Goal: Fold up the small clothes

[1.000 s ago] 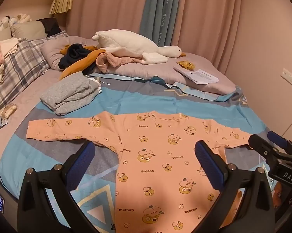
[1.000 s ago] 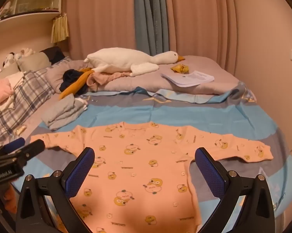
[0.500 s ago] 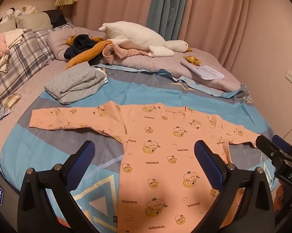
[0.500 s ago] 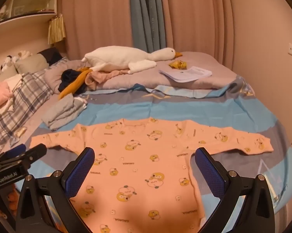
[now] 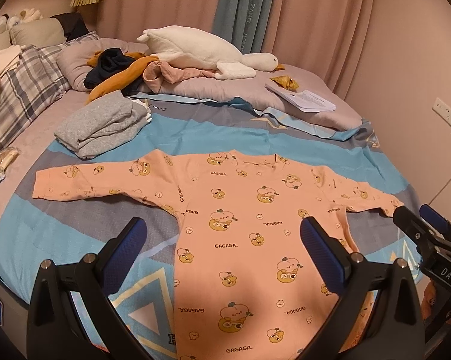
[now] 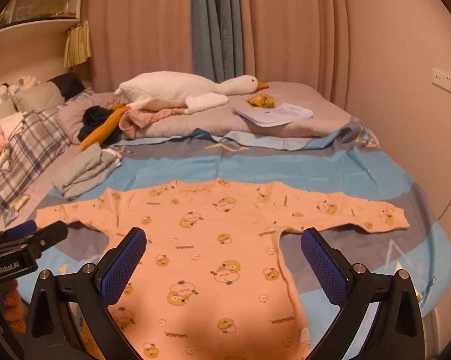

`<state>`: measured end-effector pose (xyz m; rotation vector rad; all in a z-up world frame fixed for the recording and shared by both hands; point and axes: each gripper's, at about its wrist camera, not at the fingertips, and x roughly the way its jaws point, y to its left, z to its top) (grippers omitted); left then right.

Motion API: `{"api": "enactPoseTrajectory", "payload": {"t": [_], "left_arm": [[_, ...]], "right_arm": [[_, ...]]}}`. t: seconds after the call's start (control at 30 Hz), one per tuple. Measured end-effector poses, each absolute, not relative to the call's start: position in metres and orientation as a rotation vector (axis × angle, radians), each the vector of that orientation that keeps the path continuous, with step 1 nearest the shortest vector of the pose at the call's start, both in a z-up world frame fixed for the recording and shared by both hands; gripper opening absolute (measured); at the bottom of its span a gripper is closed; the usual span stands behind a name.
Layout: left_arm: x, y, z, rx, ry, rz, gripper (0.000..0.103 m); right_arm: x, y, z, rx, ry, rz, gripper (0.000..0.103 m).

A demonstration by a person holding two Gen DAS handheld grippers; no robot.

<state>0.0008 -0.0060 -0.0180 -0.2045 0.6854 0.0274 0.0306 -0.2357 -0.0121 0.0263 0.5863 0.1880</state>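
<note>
A small peach onesie [image 5: 240, 225] printed with yellow cartoon figures lies flat on the blue and grey bedspread, both sleeves stretched out sideways. In the right wrist view the same onesie [image 6: 213, 240] fills the near middle. My left gripper [image 5: 222, 255] hovers open above its lower body, holding nothing. My right gripper [image 6: 222, 258] is open too, above the body and the right armpit, with nothing between its blue pads. Each gripper shows at the other view's edge: the right one [image 5: 426, 234] beside the right cuff, the left one [image 6: 27, 240] beside the left cuff.
A folded grey garment [image 5: 102, 126] lies behind the left sleeve. Further back are a pile of loose clothes [image 5: 120, 69], a white goose plush [image 5: 201, 51] and papers [image 5: 306, 100] on a lilac duvet. Plaid pillows [image 5: 18, 90] sit at the left; the wall is at the right.
Both grippers have drawn back and risen a little, so more of the onesie's lower body shows. The onesie has not moved and both grippers stay open.
</note>
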Motion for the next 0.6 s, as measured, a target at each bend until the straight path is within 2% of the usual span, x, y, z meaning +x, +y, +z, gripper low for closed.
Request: {"api": "enactPoseTrajectory", "payload": {"t": [0.6], "left_arm": [[0.0, -0.019, -0.013, -0.215, 0.695, -0.048, 0.102]], "right_arm": [[0.033, -0.251, -0.016, 0.082, 0.615, 0.229, 0.102]]}}
